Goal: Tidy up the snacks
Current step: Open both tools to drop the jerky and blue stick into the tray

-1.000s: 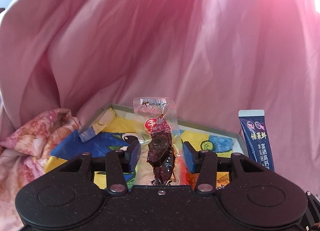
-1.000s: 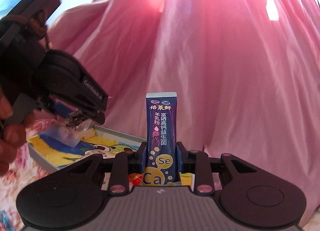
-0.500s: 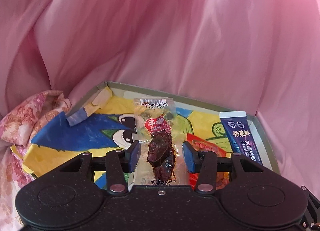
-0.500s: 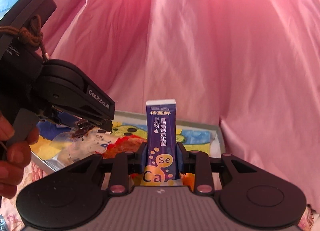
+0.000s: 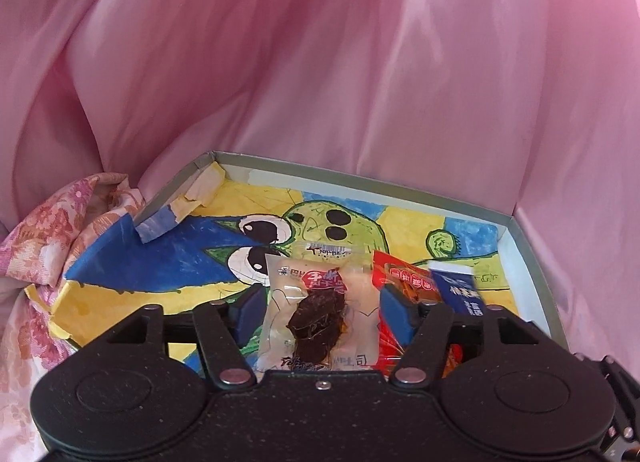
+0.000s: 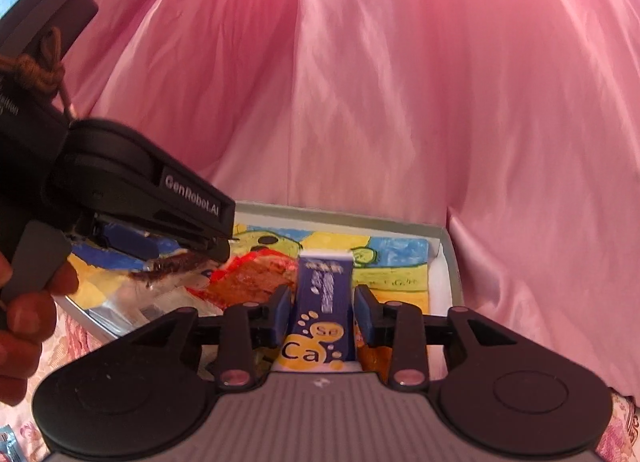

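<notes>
Pink draped cloth (image 5: 320,82) fills the background. At lower centre, the left gripper (image 5: 322,312) has just been opening, its pads clear of the clear meat packet (image 5: 320,314) between them. The right gripper (image 6: 321,312) has likewise been opening, pads off the blue sachet (image 6: 324,302). Both packets lie in the painted shallow box (image 5: 360,178).

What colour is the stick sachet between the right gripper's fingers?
The stick sachet is dark blue with a white top edge and yellow bubbles near its bottom. The right wrist view shows it best.

Bright pink backlight, fisheye-bent edges; blurred sachet (image 6: 326,294)
</notes>
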Demonstrator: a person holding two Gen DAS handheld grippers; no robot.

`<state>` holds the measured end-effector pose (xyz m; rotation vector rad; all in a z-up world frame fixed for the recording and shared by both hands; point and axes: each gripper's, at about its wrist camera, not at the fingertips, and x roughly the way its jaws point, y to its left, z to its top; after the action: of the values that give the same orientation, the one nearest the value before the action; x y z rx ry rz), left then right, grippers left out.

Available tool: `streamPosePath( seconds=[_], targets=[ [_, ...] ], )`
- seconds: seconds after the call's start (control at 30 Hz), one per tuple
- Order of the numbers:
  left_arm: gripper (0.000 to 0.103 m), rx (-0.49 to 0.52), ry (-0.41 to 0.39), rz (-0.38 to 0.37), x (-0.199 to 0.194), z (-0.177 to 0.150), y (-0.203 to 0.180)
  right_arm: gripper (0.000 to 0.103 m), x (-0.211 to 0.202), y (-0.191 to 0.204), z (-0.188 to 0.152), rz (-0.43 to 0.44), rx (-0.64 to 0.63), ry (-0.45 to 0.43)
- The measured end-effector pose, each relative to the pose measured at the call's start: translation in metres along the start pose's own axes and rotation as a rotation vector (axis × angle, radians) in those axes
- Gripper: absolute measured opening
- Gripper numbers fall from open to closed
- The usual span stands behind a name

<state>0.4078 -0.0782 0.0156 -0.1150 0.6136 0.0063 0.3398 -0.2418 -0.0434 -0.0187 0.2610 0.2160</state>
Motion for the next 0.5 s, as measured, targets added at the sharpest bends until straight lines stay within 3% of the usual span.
streamPosePath(
  seconds=[0.2,0.37,0.5],
  targets=[
    [0.082,-0.049,-0.059,-0.007,-0.024,0.003,0.005,0.06,-0.014,-0.004,0.01,-0.023,0.001,-0.033],
    [0.088,-0.063,-0.108,-0.013,-0.051,0.008,0.009,0.083,-0.036,-0.008,0.022,-0.04,0.017,-0.084],
    [0.092,-0.078,-0.144,-0.025,-0.077,0.009,0.015,0.092,-0.06,-0.009,0.032,-0.05,0.033,-0.139]
  ],
)
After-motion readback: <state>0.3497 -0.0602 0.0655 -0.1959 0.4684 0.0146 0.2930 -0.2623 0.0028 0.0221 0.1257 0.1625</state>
